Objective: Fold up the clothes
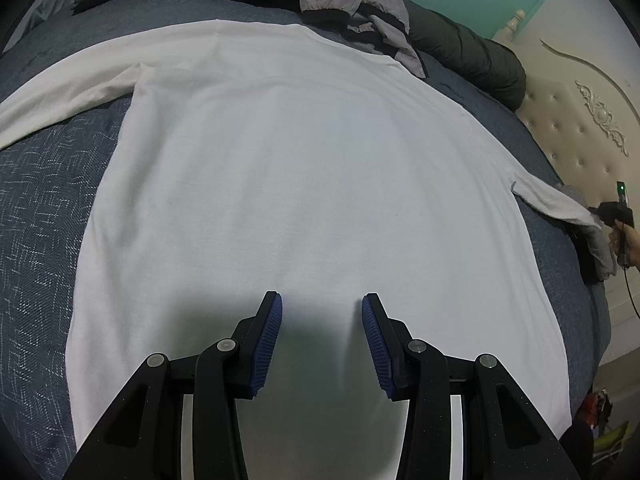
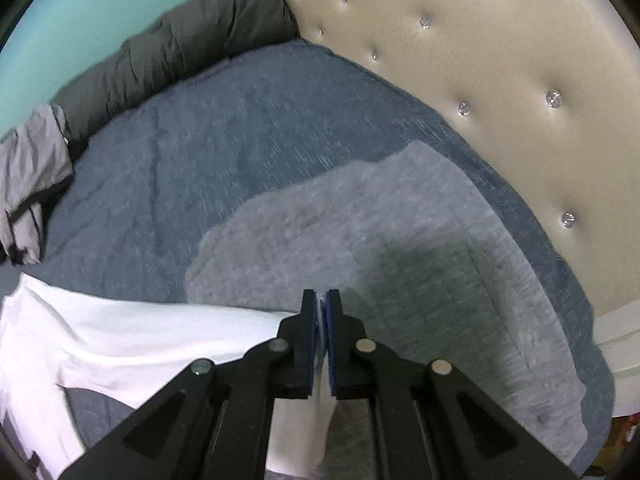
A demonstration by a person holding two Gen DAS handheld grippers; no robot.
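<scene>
Across the blue bedspread point(image 1: 36, 200) a white long-sleeved top point(image 1: 304, 184) is spread flat; it is judged light, soft and limp. Its right sleeve cuff point(image 2: 320, 320) is pinched by the right gripper point(image 2: 321, 300), a sound hold, while the left gripper point(image 1: 322, 308) is held parted above the hem.

Left gripper point(image 1: 322, 304) hangs with fingers point(image 1: 270, 320) parted; right gripper point(image 2: 321, 300) has fingers point(image 2: 308, 320) pinched together.
</scene>
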